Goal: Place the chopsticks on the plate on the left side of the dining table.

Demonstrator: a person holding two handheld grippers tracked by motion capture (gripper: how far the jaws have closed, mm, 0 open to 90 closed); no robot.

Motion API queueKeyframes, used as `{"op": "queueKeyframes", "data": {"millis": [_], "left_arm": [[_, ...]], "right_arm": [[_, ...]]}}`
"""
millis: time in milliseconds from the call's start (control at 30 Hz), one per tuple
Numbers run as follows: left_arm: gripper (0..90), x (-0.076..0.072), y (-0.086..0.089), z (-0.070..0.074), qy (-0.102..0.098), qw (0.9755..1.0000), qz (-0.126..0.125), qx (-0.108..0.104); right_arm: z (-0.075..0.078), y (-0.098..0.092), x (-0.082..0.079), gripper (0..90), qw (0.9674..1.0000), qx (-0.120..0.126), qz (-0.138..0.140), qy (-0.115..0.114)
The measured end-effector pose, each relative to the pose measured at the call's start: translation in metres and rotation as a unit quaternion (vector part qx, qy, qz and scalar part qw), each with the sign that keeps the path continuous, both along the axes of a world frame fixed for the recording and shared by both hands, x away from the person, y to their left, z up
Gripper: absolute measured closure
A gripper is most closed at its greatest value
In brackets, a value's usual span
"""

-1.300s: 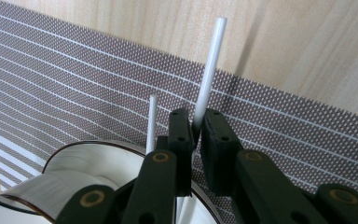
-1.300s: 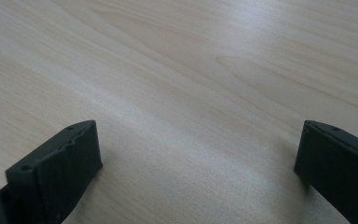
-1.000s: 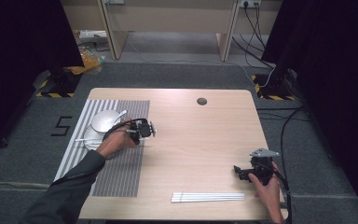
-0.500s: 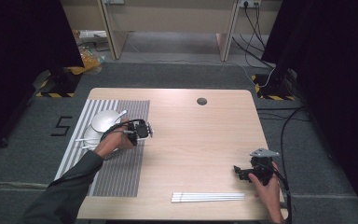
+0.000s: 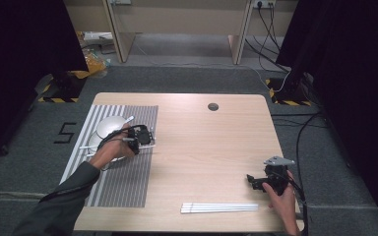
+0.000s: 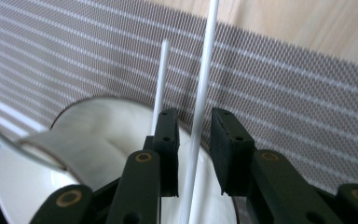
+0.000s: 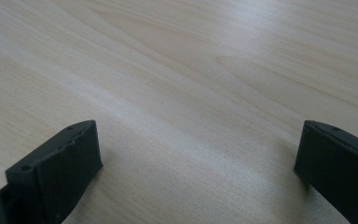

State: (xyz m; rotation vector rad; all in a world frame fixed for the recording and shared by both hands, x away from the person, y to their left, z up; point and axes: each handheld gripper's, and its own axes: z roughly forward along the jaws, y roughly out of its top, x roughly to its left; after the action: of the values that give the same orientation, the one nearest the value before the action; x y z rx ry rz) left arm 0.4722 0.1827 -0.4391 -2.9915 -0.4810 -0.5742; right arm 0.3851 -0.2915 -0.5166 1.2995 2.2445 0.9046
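My left gripper hovers over the striped mat beside two white bowls. In the left gripper view its jaws have just been opening. A thin white stick stands between them with a small gap on each side. A second white stick lies just outside the left jaw, over a white bowl. My right gripper rests near the table's right front, open wide over bare wood with nothing between its fingers.
A bundle of white sticks lies along the front edge of the wooden table. A round cable hole sits near the far edge. Dark curtains and cables surround the table.
The left hand and its gripper have shifted a little beside the bowls. The right hand has stayed where it was.
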Motion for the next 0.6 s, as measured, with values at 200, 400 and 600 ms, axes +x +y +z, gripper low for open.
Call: {"op": "queueKeyframes", "data": {"millis": [200,400,600], "left_arm": [[73.7,-0.006,0.025,0.002,0.005,0.9999,0.014,0.005],[74.9,-0.005,0.037,-0.004,0.013,0.9996,0.026,0.006],[75.7,-0.003,0.039,-0.01,0.017,0.9993,0.032,0.011]], "right_arm": [[0.0,0.0,0.0,0.3,1.0,0.0,0.0,0.0],[0.0,0.0,0.0,0.3,1.0,0.0,0.0,0.0],[0.0,0.0,0.0,0.3,1.0,0.0,0.0,0.0]]}}
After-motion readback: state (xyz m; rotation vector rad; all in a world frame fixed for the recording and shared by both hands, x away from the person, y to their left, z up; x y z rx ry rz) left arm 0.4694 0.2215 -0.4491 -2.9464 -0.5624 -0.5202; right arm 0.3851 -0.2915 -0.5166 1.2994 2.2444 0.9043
